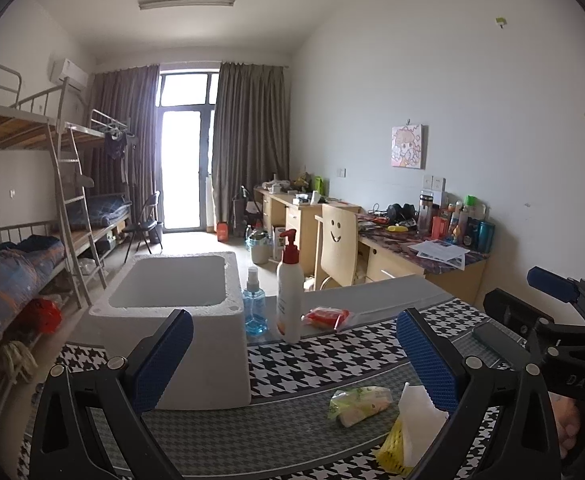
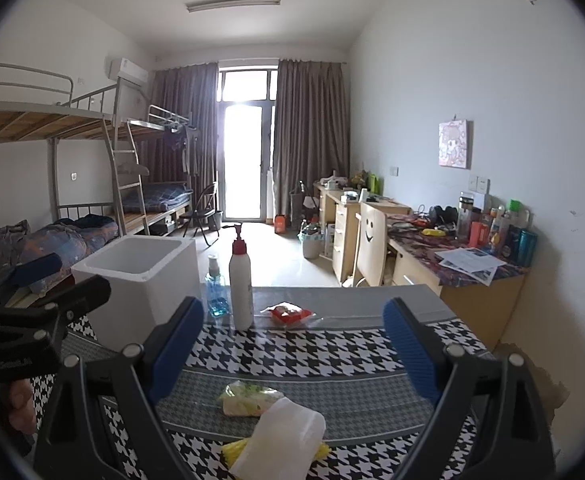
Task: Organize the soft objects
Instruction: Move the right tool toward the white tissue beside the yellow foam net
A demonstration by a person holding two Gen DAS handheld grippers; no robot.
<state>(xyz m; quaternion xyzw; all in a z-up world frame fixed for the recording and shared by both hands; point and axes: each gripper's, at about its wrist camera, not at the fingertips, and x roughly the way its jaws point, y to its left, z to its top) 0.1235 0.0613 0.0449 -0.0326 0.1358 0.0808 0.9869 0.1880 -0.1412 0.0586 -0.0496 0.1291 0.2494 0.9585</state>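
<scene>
A green-and-white soft pack (image 1: pixel 359 399) (image 2: pixel 248 397) lies on the houndstooth table cloth (image 1: pixel 312 364) (image 2: pixel 316 348). A yellow tissue pack with white tissue sticking out (image 1: pixel 410 432) (image 2: pixel 280 436) lies just in front of it. A red snack packet (image 1: pixel 326 317) (image 2: pixel 290 314) lies farther back. A white foam box (image 1: pixel 180 312) (image 2: pixel 136 276), open on top, stands at the left. My left gripper (image 1: pixel 294 364) is open and empty above the near table. My right gripper (image 2: pixel 294 350) is open and empty, with the packs below and between its fingers.
A white pump bottle with a red top (image 1: pixel 290 292) (image 2: pixel 240 284) and a blue spray bottle (image 1: pixel 254 304) (image 2: pixel 215 288) stand right of the box. A dark phone (image 1: pixel 496 338) lies at the table's right. Bunk beds stand left, desks and a chair right.
</scene>
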